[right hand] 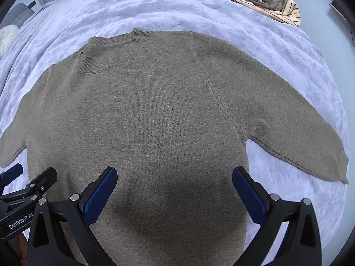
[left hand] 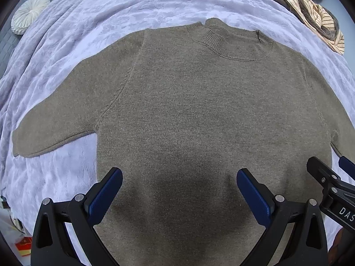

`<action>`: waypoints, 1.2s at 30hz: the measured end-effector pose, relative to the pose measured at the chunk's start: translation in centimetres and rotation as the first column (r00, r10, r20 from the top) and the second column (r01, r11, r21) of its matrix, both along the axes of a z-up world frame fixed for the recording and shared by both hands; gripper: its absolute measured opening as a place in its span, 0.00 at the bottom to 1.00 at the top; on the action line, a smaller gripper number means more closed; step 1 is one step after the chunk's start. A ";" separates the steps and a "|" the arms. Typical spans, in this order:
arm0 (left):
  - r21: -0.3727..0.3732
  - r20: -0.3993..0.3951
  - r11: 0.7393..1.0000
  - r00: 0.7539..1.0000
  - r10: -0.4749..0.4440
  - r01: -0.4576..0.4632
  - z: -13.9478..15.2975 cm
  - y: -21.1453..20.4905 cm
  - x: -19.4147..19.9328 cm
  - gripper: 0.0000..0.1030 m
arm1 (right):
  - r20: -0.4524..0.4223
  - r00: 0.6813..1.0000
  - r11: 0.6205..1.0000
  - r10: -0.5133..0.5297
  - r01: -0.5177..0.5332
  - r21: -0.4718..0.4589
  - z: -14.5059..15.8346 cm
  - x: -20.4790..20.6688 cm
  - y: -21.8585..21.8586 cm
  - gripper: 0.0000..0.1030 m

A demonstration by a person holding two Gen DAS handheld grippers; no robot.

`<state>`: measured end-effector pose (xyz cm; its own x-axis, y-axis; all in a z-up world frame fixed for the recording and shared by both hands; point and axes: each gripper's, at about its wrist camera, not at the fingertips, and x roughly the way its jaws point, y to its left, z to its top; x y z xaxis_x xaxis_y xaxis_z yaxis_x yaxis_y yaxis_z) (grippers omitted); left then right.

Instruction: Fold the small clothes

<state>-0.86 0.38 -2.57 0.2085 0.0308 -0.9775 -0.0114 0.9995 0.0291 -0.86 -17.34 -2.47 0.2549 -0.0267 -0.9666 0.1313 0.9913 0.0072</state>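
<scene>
Left wrist view shows a round pillow [left hand: 30, 14] far off on the left, then a brown sweater [left hand: 188, 110] lying flat on the bed [left hand: 66, 44], sleeves out. The left gripper [left hand: 179, 190] hangs over its lower part, fingers wide apart, holding nothing. On the right, the right gripper [right hand: 174, 189] is released too. If only one side gets pinched, the soft knit could bunch up and fold crooked.

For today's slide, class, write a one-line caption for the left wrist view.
Open left gripper hovers over a brown sweater spread flat on a lavender blanket.
</scene>
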 end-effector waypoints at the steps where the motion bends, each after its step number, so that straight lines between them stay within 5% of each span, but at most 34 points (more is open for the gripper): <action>1: 0.000 0.000 1.000 1.000 0.000 0.000 0.0 0.0 0.0 1.00 | 0.000 1.000 1.000 -0.001 0.001 0.001 0.0 0.0 0.0 1.00; 36: -0.002 -0.004 1.000 1.000 0.001 -0.001 0.2 0.2 -0.1 1.00 | -0.005 1.000 1.000 -0.002 0.002 -0.007 0.0 0.1 0.0 1.00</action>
<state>-0.97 0.59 -2.39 0.2048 0.0287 -0.9784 -0.0120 0.9996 0.0268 -0.80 -17.33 -2.44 0.2496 -0.0338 -0.9678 0.1334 0.9911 -0.0002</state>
